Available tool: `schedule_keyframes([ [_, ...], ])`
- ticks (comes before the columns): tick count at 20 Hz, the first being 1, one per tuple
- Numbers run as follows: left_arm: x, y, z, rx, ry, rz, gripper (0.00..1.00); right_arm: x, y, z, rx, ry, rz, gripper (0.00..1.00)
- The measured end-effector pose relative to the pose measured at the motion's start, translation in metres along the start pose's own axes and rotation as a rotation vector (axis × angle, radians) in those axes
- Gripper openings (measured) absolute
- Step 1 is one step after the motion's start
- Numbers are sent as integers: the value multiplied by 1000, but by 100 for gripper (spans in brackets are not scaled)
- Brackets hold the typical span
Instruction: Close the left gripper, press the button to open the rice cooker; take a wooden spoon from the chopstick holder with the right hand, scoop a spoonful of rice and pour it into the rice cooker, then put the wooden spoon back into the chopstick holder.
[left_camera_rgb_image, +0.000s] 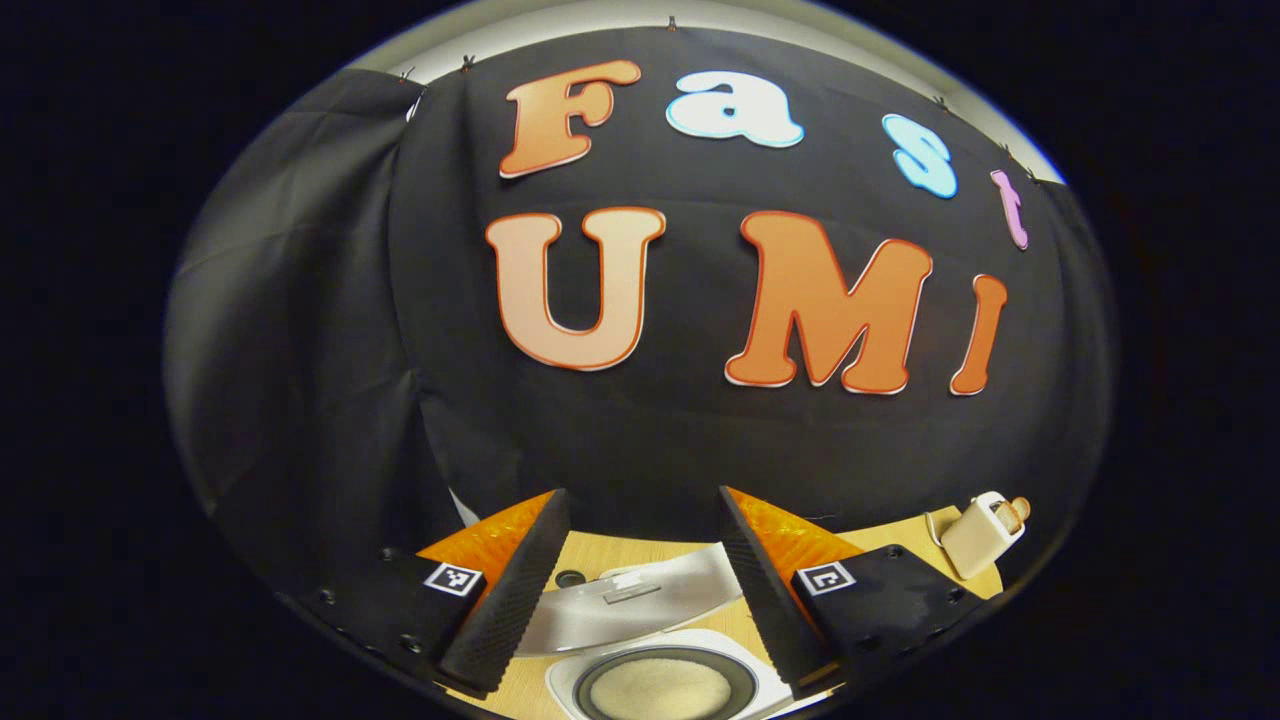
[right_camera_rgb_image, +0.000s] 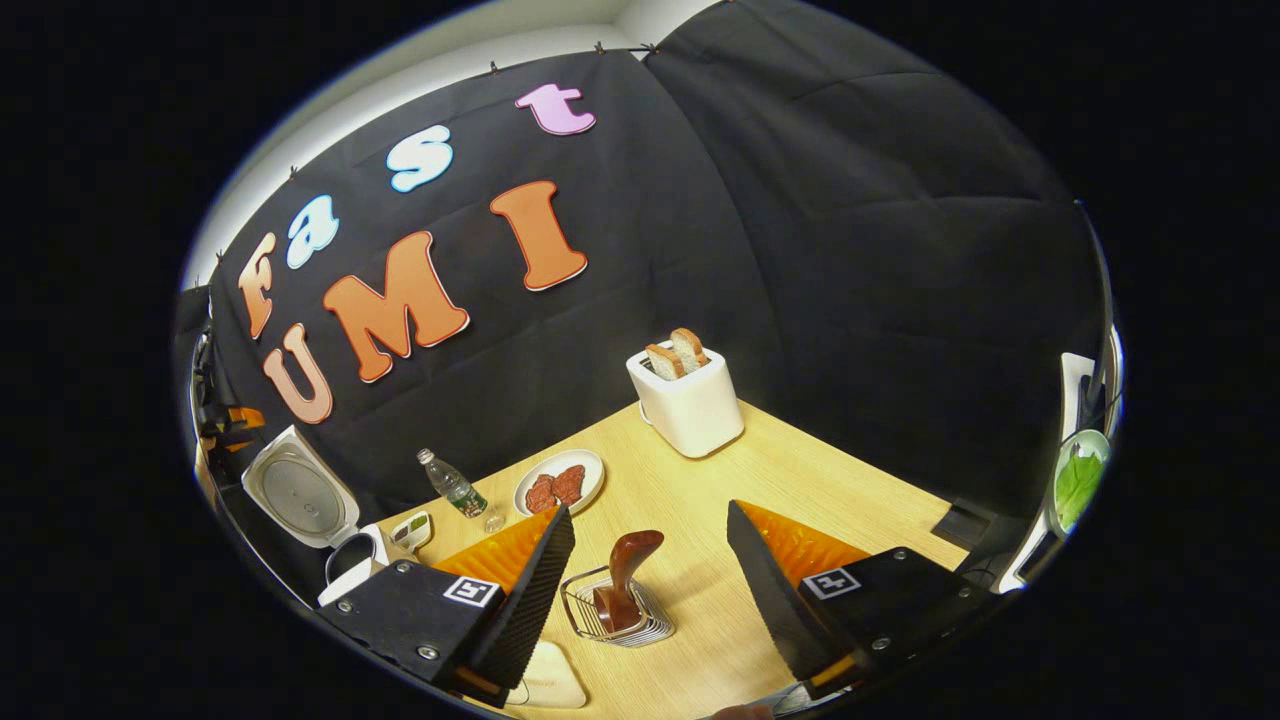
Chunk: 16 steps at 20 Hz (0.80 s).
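Ribbed fingers of our right gripper (right_camera_rgb_image: 640, 580) are standing spread and empty, framing the wooden spoon (right_camera_rgb_image: 624, 578), which is resting upright in the wire chopstick holder (right_camera_rgb_image: 618, 612) on the pale wood-grain table (right_camera_rgb_image: 800, 480). We are judging the spoon either returned or not yet taken. Our left gripper (left_camera_rgb_image: 635, 580) is hanging with its 2 fingers apart above the open rice cooker (left_camera_rgb_image: 660, 690), whose round pot is holding white rice (left_camera_rgb_image: 660, 692); its glossy lid (left_camera_rgb_image: 640, 600) is tilting back.

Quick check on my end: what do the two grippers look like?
Both grippers match: the left gripper and right gripper each have two wedge-shaped jaws with ribbed inner faces, translucent orange backing, and black bolted mounts carrying small square black-and-white markers.
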<state>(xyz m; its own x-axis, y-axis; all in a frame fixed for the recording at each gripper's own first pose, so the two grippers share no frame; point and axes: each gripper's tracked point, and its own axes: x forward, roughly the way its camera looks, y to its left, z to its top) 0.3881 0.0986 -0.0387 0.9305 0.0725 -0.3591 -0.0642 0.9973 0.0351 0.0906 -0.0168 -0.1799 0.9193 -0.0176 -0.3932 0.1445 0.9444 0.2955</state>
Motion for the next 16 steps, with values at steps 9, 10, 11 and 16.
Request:
schedule_keyframes([
  [9,-2,-9,-30,-59,64,-60,100,6,10,9,-31,-3,10,94],
  [10,-10,-13,-33,-54,69,-78,100,6,13,8,-35,-3,20,94],
  [11,-17,-16,-37,-47,79,-94,100,8,16,7,-43,1,28,94],
  [16,-59,-30,-68,-36,106,-133,99,12,33,9,-86,-4,69,94],
])
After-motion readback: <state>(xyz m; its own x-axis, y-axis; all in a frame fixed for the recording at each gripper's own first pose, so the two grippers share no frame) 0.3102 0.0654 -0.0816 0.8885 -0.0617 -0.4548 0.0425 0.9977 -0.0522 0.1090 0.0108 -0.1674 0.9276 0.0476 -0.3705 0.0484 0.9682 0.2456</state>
